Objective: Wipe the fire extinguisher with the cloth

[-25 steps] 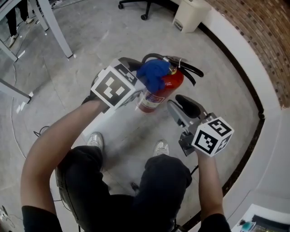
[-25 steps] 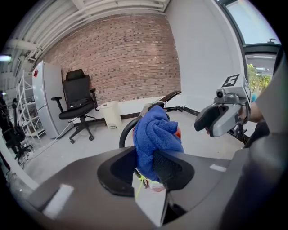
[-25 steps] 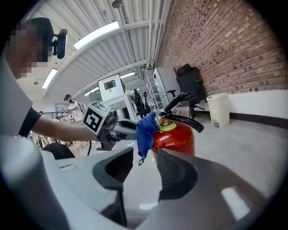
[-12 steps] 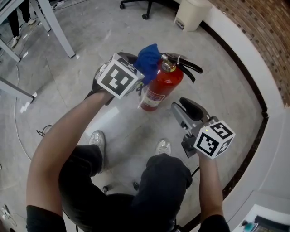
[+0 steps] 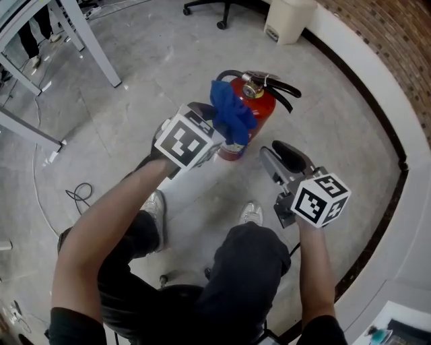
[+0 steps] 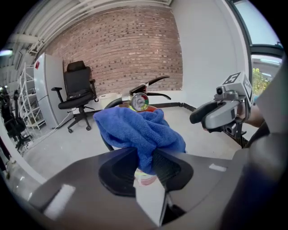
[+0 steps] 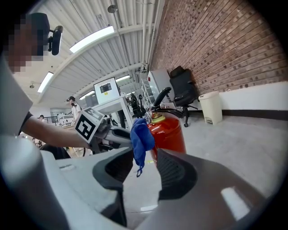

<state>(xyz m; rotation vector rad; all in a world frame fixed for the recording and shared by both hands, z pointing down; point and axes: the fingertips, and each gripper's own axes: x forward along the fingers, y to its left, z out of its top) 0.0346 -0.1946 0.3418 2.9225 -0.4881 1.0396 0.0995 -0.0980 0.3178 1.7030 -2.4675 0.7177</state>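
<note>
On the grey polished concrete floor (image 5: 135, 81), toward its curved edge where a black skirting strip (image 5: 378, 138) runs below a white ledge (image 5: 363, 74) and a red brick wall (image 5: 401, 54), the red fire extinguisher (image 5: 261, 111) stands upright with its black handle and hose at the top. It is in front of the seated person's white shoes (image 5: 250, 214).

The left gripper (image 5: 219, 135) holds the blue terry cloth (image 5: 232, 114). Its jaws have just been closing, and a fold of the cloth (image 6: 135, 130) is pinched between the pads while the rest bunches above them. In the head view the cloth sits against the left upper side of the cylinder, just under the gauge.

The right gripper (image 5: 273, 149) hovers near the extinguisher's right side without touching it. Its jaws stand apart with nothing between them; the cloth (image 7: 140, 134) and the extinguisher (image 7: 170, 134) show beyond the gap.

At the far edge of the floor a white waste bin (image 5: 291, 20) stands against the ledge, with a black office chair (image 6: 78, 92) near it. Grey metal table legs (image 5: 94, 47) close the far left corner, and a black cable (image 5: 79, 194) loops on the floor at the left. Bare floor lies open between the table legs and the extinguisher, and between the extinguisher and the skirting.
</note>
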